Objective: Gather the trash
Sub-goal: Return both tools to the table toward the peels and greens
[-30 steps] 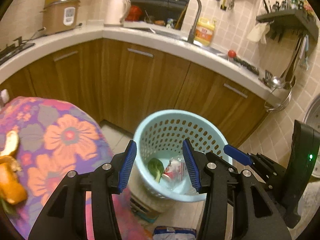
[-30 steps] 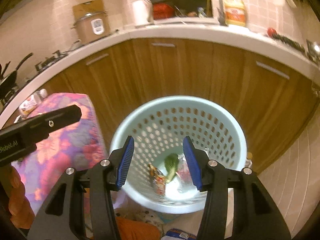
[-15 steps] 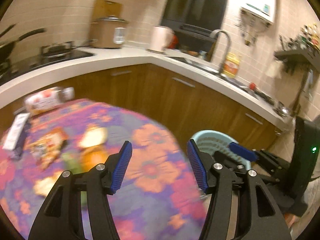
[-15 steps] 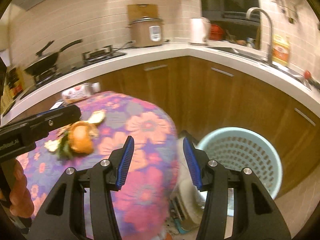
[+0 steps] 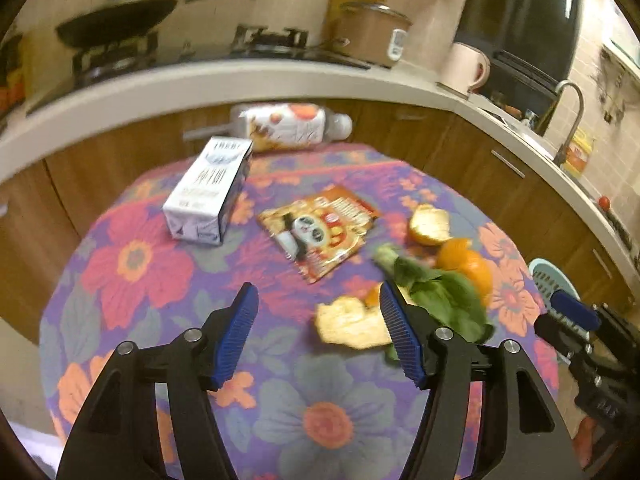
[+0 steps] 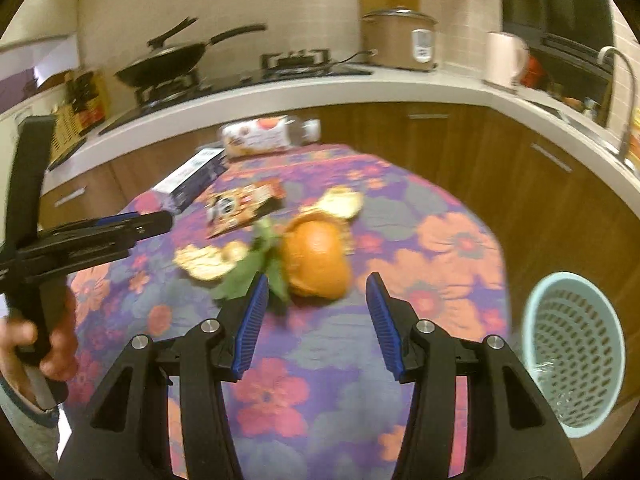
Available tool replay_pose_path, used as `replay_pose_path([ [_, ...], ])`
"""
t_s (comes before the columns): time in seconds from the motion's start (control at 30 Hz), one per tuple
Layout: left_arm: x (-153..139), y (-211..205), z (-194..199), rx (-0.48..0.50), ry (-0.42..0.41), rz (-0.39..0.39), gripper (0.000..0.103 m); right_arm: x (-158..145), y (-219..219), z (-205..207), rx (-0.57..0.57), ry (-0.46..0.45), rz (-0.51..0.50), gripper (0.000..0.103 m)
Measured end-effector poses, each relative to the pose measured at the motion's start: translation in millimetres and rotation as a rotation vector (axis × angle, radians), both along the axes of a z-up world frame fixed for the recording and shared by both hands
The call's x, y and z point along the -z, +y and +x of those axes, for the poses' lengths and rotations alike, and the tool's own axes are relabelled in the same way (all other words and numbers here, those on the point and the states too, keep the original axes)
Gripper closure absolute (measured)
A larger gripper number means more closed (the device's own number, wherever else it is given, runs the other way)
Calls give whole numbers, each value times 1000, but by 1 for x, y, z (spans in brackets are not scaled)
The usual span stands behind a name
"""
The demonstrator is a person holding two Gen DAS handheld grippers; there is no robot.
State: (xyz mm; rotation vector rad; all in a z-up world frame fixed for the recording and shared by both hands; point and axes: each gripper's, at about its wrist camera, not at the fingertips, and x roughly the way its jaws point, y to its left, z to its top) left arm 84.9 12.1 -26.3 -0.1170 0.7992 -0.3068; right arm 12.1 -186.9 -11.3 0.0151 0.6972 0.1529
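Observation:
Trash lies on a round table with a flowered cloth (image 5: 132, 264): a white milk carton (image 5: 208, 192), a red snack wrapper (image 5: 320, 228), orange peels (image 5: 464, 260), a green leaf (image 5: 440, 292) and a plastic bottle (image 5: 288, 126) at the far edge. My left gripper (image 5: 318, 336) is open and empty above the cloth, a peel piece (image 5: 352, 324) by its right finger. My right gripper (image 6: 316, 320) is open and empty, just short of the big orange peel (image 6: 316, 260). The light blue basket (image 6: 572, 348) stands on the floor at right.
A curved counter (image 6: 320, 88) with wooden cabinets runs behind the table, holding a wok (image 6: 168, 60), a rice cooker (image 6: 400, 40) and a kettle (image 6: 504, 60). The left gripper shows in the right wrist view (image 6: 92, 236), held by a hand.
Both grippers have swung left from over the basket to over the table. The trash on the cloth is now in front of them. Both stay open.

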Motion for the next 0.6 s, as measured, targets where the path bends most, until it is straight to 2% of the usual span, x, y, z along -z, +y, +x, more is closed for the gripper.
replay_pose_path([
  [0.13,19,9,14,58,111,-113,41,5,14,8,-21,16,11,56],
  [0.27,36,4,18,92,175,-163,44,12,23,15,-35,31,13,56],
  [0.37,44,-5,21,107,202,-182,56,19,30,16,-55,43,13,56],
  [0.6,54,-15,35,82,228,-186,95,27,34,26,-65,61,9,56],
])
